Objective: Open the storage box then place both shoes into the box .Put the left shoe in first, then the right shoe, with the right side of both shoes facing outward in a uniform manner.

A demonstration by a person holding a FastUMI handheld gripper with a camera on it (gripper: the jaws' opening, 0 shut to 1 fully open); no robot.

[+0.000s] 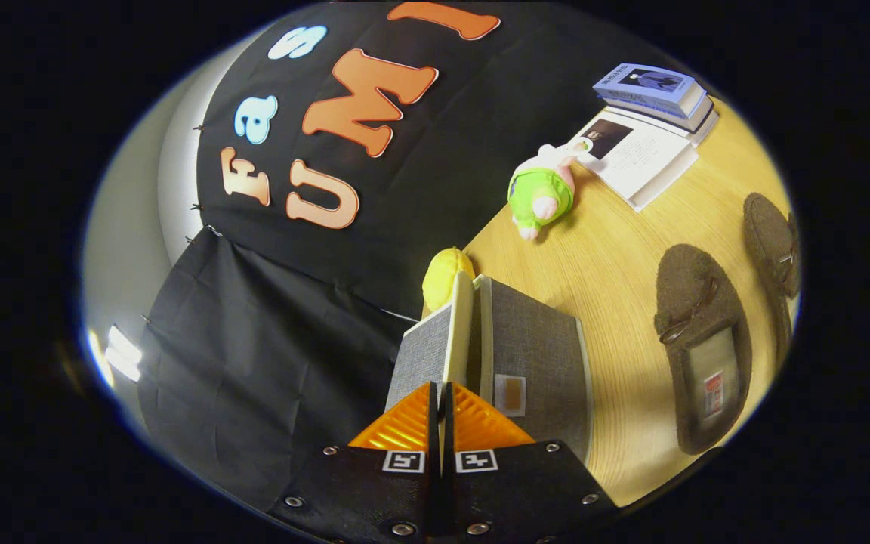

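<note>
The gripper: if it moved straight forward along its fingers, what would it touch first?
The gripper appears shut on the raised lid of the grey storage box. Straight ahead it would only push that lid; beyond it sits a yellow plush toy, depth unclear.

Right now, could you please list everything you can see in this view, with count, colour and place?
storage box: one, grey fabric, on the table just ahead of the fingers
box lid: one, grey outside, pale edge, raised upright, pinched between the fingers
slippers: two, brown and fuzzy, on the table beyond the box, side by side
plush toy: one, green with pink and white, between the box and the books
yellow soft toy: one, behind the lid, partly hidden
open book: one, white pages, at the far end of the table
closed books: a small stack, blue covers, on the open book
table: one, light wood
gripper: one, fingers closed on the lid's edge
</note>
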